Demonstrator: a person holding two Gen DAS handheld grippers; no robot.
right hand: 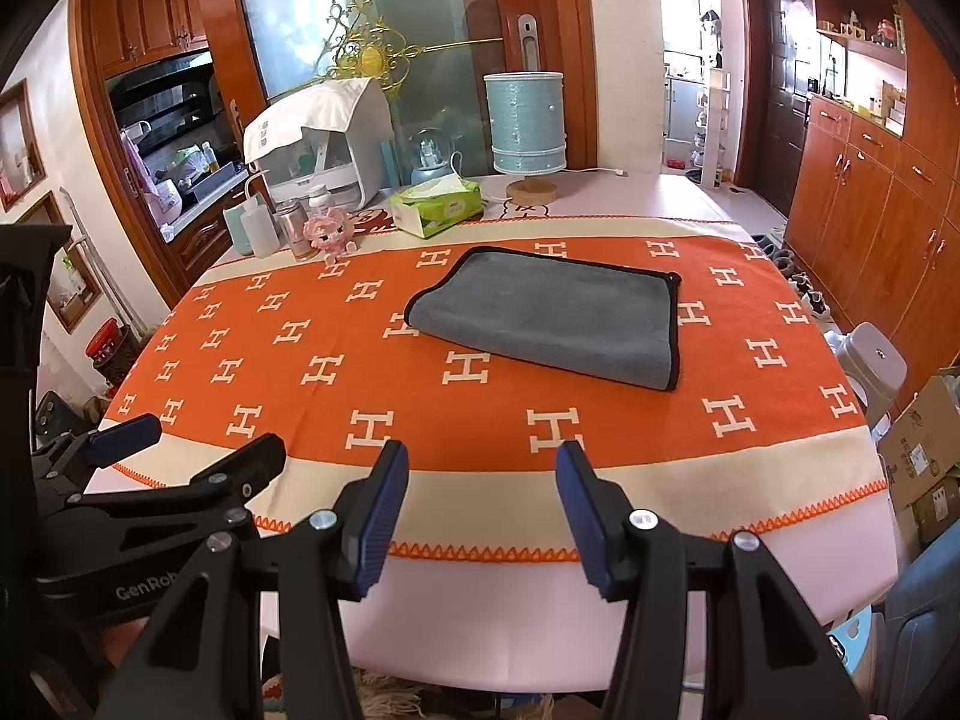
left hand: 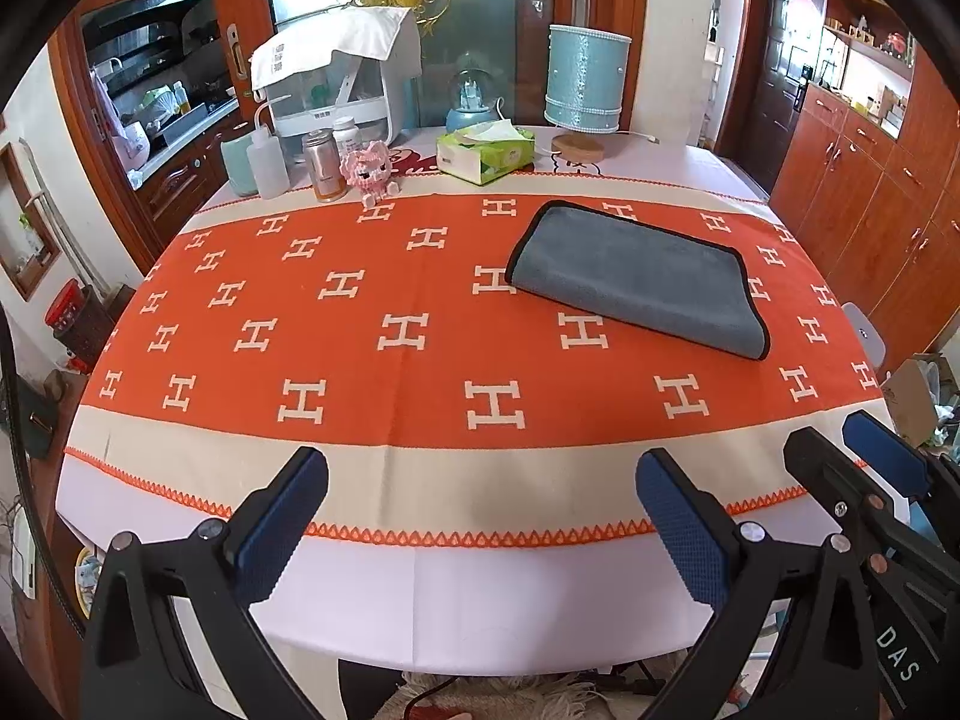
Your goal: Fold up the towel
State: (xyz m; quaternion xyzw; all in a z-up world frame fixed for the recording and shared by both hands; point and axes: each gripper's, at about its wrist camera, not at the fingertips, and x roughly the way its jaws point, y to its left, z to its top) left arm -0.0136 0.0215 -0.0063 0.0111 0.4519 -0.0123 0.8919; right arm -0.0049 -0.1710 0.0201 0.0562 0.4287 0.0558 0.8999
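A grey towel (left hand: 639,279) with black edging lies folded and flat on the orange H-patterned tablecloth (left hand: 360,360), right of centre; it also shows in the right wrist view (right hand: 549,315). My left gripper (left hand: 480,516) is open and empty above the table's near edge, well short of the towel. My right gripper (right hand: 483,510) is open and empty, also at the near edge, beside the left one. The right gripper shows at the right of the left wrist view (left hand: 852,450); the left gripper shows at the left of the right wrist view (right hand: 198,441).
At the table's far side stand a green tissue box (left hand: 483,156), a blue lamp (left hand: 585,84), a pink toy (left hand: 372,171), bottles (left hand: 324,165) and a covered white appliance (left hand: 342,78). Wooden cabinets (right hand: 870,210) line the right; a grey stool (right hand: 873,369) stands by the table.
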